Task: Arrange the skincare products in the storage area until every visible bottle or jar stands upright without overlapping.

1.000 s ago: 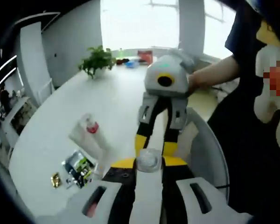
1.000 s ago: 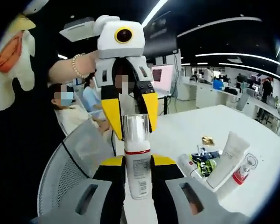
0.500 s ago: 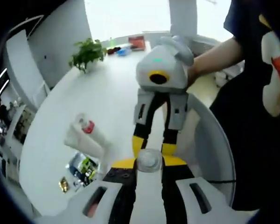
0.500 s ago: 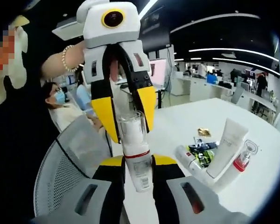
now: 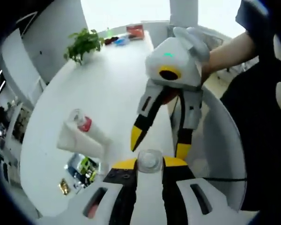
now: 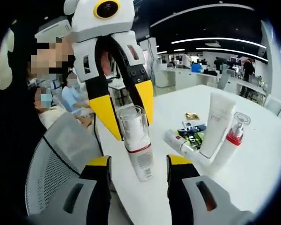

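Bottle [image 6: 136,143] with clear cap, red band and barcode label is gripped by the left gripper [image 6: 128,111], held above the white table [image 6: 253,168]. Right gripper [image 6: 138,164] is spread apart, bottle untouched between its jaws. White tube [image 6: 214,123], pump bottle [image 6: 230,140] and sachets [image 6: 192,132] are seen far right. Label text is unreadable.

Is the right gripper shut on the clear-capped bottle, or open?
Open. In the right gripper view, the right gripper has its yellow-tipped jaws spread, with gaps either side of the clear-capped bottle. The left gripper clamps its cap.
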### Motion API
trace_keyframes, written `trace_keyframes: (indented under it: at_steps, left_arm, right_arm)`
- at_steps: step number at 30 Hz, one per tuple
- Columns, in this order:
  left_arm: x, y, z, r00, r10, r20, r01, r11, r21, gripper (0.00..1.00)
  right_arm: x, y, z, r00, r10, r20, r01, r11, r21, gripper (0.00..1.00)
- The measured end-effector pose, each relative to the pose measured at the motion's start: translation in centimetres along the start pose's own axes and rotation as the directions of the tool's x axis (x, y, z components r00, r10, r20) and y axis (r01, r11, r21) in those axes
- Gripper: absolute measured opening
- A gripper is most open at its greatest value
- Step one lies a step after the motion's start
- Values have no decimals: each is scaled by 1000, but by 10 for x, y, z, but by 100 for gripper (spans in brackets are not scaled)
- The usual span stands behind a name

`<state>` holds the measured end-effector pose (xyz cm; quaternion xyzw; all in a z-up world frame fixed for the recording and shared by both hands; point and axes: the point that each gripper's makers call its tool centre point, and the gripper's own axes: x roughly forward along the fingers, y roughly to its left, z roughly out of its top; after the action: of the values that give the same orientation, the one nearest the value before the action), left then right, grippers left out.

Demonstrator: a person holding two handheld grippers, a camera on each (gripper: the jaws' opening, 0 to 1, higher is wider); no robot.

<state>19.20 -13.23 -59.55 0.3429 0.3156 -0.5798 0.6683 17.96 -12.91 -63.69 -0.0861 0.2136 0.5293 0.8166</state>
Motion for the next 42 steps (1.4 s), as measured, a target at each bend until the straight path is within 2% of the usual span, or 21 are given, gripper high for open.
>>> trace_keyframes:
  at_steps: [6, 10, 17, 24, 31, 35, 42]
  left_arm:
    - [16, 10, -5, 1000, -1, -20, 1, 1000, -11, 24]
    - [25, 18, -7, 1000, -1, -30, 0, 1000, -29, 24]
    - [45, 38, -12, 999, -7, -47, 4, 998, -61, 24]
    - [59, 59, -11, 998, 8, -59, -11, 998, -55, 24]
    - [71, 70, -8, 997, 8, -73, -11, 999, -43, 24]
    - [80, 86, -11, 996, 31, -79, -35, 998, -50, 24]
    - [91, 99, -14, 994, 48, -93, -54, 997, -61, 24]
  right_arm:
    - [-2, -9, -7, 999, -34, 2, 34, 999, 34, 56]
    - [-3, -15, -11, 998, -64, 4, 64, 996, 57, 63]
    - [-7, -26, -22, 992, -123, -6, 123, 987, 105, 74]
    - [-9, -34, -36, 985, -170, -15, 170, 972, 159, 82]
    - [-6, -41, -49, 979, -204, -22, 204, 959, 197, 86]
    - [-8, -43, -50, 974, -225, -25, 225, 952, 209, 89]
    - [-12, -51, -52, 967, -254, -22, 251, 936, 245, 90]
